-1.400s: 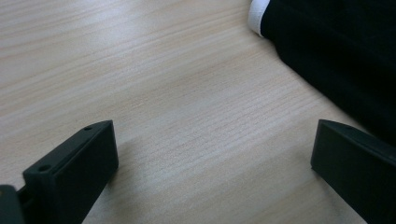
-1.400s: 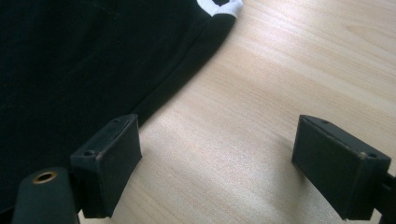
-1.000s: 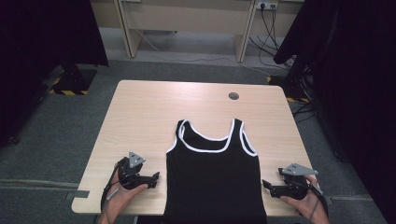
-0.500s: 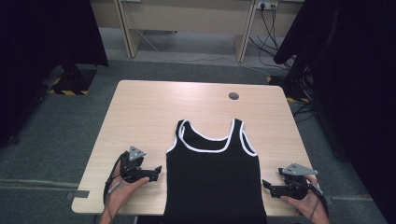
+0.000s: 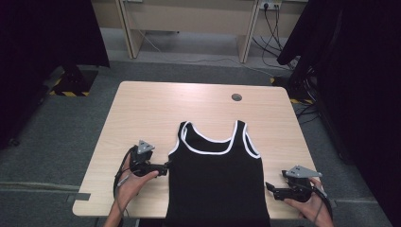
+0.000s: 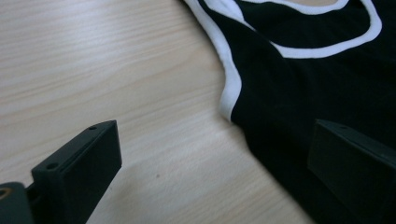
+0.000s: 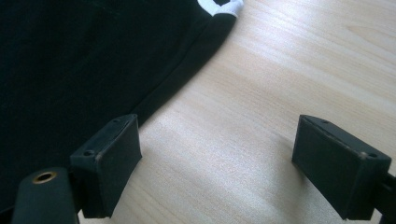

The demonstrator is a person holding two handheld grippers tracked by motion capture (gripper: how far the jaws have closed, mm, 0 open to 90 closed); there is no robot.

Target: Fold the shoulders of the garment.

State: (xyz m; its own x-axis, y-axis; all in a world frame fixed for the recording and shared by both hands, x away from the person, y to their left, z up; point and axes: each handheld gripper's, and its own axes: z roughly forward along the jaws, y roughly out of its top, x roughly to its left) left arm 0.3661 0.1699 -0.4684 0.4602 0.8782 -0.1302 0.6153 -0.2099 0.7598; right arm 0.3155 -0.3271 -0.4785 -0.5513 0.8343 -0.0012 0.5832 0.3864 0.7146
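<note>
At the left of the desk [image 5: 142, 109], the left gripper [image 5: 163, 169] is held low in the person's left hand [image 5: 132, 182], its jaws spread wide and holding nothing. In the left gripper view they straddle the near side edge of the black tank top [image 6: 327, 93], just below the armhole with its white trim [image 6: 231, 88]: one jaw is over bare wood, the other over the cloth. Whether the tips touch the desk cannot be told.

The tank top [image 5: 215, 184] lies flat, front up, in the middle of the near half of the desk, straps pointing away from the person and the hem running over the near edge.

At the right, the right gripper [image 5: 270, 187] sits just beside the shirt's other side edge, held by the right hand [image 5: 307, 205]. Its jaws are also released and empty; in the right gripper view one jaw sits at the seam of the shirt [image 7: 93, 70] and the other over open wood.

The likely step is pinching both sides. The risk: closing too high would catch only the top layer, so the shirt would peel apart and bunch. If one side closes before the other, the cloth may be dragged askew, and the overhanging hem could pull it toward the edge.
</note>
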